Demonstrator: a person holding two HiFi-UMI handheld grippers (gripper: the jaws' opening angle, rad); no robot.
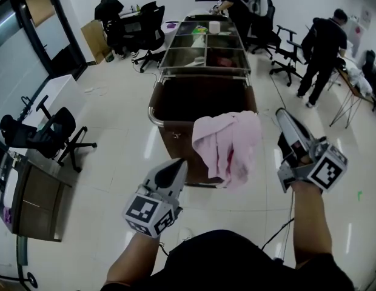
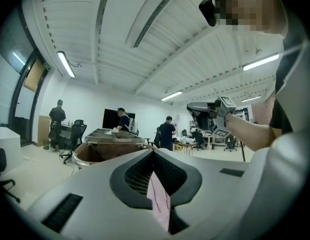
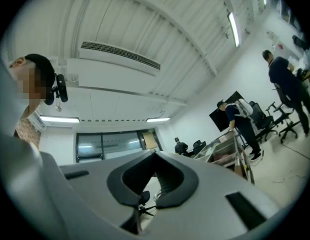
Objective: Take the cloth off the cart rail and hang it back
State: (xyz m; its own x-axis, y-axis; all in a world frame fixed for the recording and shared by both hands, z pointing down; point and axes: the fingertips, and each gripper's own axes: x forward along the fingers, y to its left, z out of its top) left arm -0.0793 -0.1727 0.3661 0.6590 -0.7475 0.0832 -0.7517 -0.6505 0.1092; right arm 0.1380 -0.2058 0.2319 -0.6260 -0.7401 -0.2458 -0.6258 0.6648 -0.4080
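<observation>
Jaws on your left gripper (image 1: pixel 179 166) are pinched together on a fold of the pink cloth (image 1: pixel 227 145); the left gripper view shows a pink strip caught between the pads. Right gripper (image 1: pixel 281 115) jaws are closed tight with nothing in them. It sits at 3 o'clock of the cloth, apart from it.

Cloth is off the cart rail (image 1: pixel 153 116), up in the air over the near end of the cart (image 1: pixel 171 135), which lies at 12 o'clock from you. It bunches and droops from one pinch point, so judge it light, soft and limp, with no stiffness, and not fragile. Fabric is not slippery, but a thin single-layer pinch can pull out, so hold a doubled fold in the pads.

For rehanging, probably best to open the right and take the free upper edge, around 2 o'clock of the left pinch. Spread the cloth between both grips, then drape it across the rail so both halves hang even.
</observation>
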